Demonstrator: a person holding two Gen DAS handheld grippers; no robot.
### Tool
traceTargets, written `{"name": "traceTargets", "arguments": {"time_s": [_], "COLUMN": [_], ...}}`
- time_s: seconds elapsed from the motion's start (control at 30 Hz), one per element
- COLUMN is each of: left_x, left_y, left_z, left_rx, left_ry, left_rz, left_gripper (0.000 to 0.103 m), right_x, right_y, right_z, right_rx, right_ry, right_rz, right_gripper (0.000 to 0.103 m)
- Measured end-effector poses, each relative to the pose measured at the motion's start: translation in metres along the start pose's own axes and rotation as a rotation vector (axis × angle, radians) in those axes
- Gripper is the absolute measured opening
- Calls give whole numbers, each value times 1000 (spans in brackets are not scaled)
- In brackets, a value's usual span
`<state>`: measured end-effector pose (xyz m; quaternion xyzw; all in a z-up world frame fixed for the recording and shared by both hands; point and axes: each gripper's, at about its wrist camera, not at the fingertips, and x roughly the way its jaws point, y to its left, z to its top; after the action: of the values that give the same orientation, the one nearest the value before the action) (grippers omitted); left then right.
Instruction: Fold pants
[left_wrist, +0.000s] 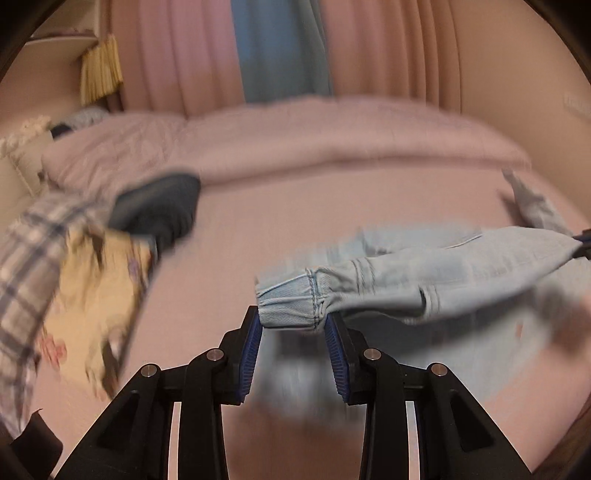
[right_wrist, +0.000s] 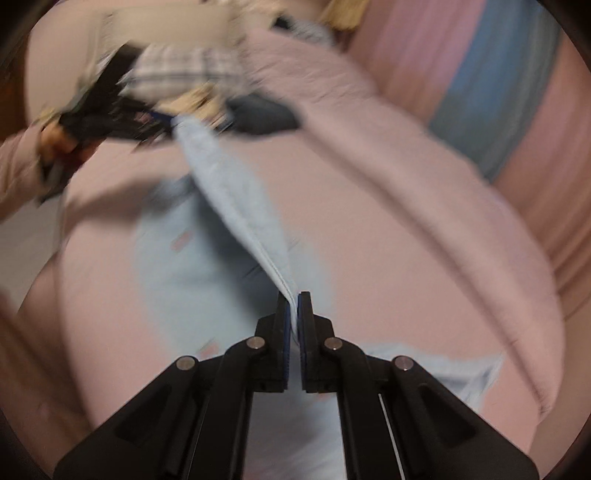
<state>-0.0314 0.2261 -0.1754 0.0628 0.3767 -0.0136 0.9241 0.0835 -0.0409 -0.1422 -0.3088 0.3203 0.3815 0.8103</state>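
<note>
I'm over the bed (left_wrist: 332, 206), pink sheet all across it, a rumpled pink duvet (left_wrist: 295, 136) along the far side and curtains (left_wrist: 177, 55) behind. Off to my left, a pile of clothes (left_wrist: 74, 258): plaid, yellow floral, something dark. Both views are smeared with blur, so fine detail is lost.

The pants (left_wrist: 443, 273), pale blue denim, hang stretched in the air between my two hands, with more of them lying on the sheet below, as the right wrist view shows. My left gripper (left_wrist: 293, 325) has the stitched, gathered hem end between its blue pads, and the cloth fills the gap; the jaws stand fairly wide, yet the hem sits wedged there, so I judge it held. My right gripper (right_wrist: 294, 314) has its jaws nearly together, pinched on a thin folded edge of the denim.

The step in hand looks like carrying this lifted length over to lay it onto the rest. To do it well, I want both grips firm, the span taut enough that no sag forms, and both hands travelling level and together. I should aim to line edge over edge, lower flat, and let go only once the cloth rests. The risk I see: the hem slipping from that wider left grip.
</note>
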Motion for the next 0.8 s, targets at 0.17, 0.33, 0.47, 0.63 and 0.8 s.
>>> {"name": "traceTargets", "arguments": {"time_s": [0.17, 0.33, 0.47, 0.63, 0.8], "left_x": [35, 44, 38, 36, 31], "left_y": [-3, -3, -4, 14, 16], "left_z": [-40, -41, -34, -47, -59], "left_rx": [-33, -30, -28, -118, -141], "left_ry": [124, 126, 109, 129, 178], "left_rz": [25, 55, 75, 81, 79], "left_gripper": [35, 35, 33, 33, 32], "right_x": [56, 87, 91, 82, 89], "right_y": [54, 61, 56, 62, 79], "right_z": [-51, -45, -31, -31, -58], "right_rx": [-18, -48, -28, -28, -71], "right_ry": [148, 163, 147, 137, 192], "right_rz": [81, 17, -16, -3, -3], "right_gripper": [4, 4, 3, 6, 10]}}
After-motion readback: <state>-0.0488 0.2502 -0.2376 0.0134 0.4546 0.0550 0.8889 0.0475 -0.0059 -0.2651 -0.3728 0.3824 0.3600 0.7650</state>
